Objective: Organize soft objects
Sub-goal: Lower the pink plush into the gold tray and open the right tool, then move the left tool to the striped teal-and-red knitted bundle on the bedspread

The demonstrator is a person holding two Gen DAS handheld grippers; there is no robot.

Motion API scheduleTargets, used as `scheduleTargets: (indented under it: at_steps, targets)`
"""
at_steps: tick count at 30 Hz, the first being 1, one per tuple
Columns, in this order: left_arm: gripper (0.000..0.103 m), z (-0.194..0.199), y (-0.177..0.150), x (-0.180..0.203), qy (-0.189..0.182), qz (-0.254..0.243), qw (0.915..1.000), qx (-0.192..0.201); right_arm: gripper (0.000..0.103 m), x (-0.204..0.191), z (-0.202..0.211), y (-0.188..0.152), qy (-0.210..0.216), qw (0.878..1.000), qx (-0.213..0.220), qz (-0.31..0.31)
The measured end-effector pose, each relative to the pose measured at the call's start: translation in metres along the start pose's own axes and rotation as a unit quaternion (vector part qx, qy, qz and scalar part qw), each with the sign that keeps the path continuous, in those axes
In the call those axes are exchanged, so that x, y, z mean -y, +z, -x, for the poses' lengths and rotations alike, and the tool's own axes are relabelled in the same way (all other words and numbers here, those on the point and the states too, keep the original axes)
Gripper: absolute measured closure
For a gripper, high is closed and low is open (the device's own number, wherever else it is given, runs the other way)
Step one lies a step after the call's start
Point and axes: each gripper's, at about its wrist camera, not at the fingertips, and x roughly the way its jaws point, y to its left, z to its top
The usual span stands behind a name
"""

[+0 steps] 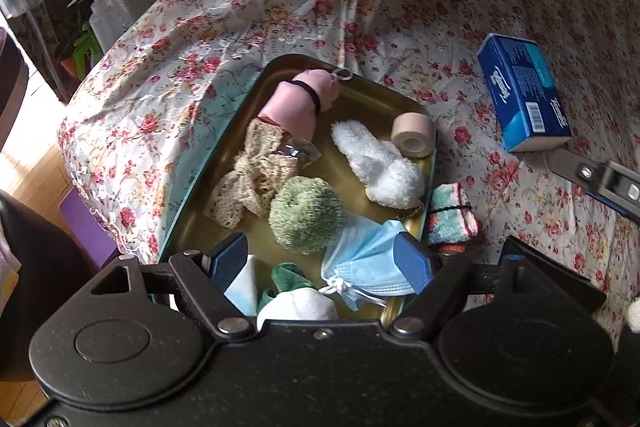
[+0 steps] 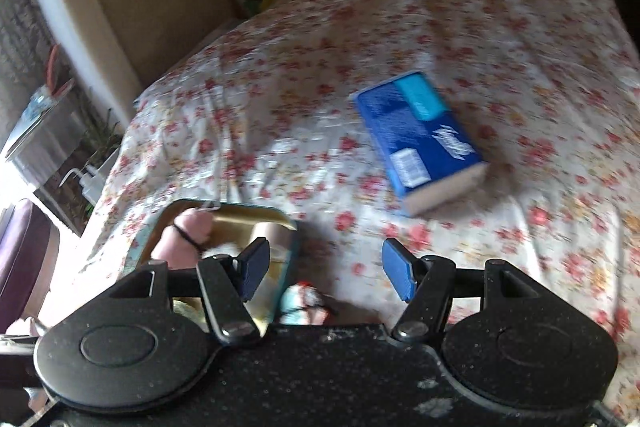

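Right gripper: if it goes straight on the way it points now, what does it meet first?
Probably bare floral bedspread: the right gripper is open and empty, and the blue tissue pack lies right of its line. Motion blur leaves depth unclear.

Both grippers part open, nothing pinched.

Left gripper fills the bottom of its view, tilted steeply down, blue pads apart with a clear gap. Right gripper sits at the bottom centre of its own blurred view, angled down, pads spread, empty; its tip also shows at the right edge of the left view.
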Motion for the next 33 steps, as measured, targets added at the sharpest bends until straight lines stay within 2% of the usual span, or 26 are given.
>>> scheduleTargets:
  at_steps: [11, 17, 24, 28, 33]
  targets:
    - [0.027, -0.005, -0.004, 0.032, -0.011, -0.028, 0.9995, -0.007, 0.040, 0.087, 0.041, -0.035, -0.082, 0.995, 0.030, -0.038]
    - [0.027, -0.013, -0.004, 0.057, -0.016, -0.047, 0.9987, -0.013, 0.038, 0.116, 0.050, -0.049, -0.129, 0.990, 0.039, -0.036]
    - [0.027, -0.022, -0.002, 0.086, -0.039, -0.065, 0.9969, -0.022, 0.036, 0.135, 0.050, -0.070, -0.125, 0.991, -0.008, -0.046]
    - [0.027, -0.029, 0.002, 0.102, -0.051, -0.068, 0.9961, -0.025, 0.035, 0.138, 0.042, -0.080, -0.126, 0.990, -0.012, -0.054]
    - [0.027, -0.038, 0.008, 0.118, -0.074, -0.059, 0.9950, -0.031, 0.035, 0.142, 0.037, -0.074, -0.104, 0.992, 0.003, -0.077]
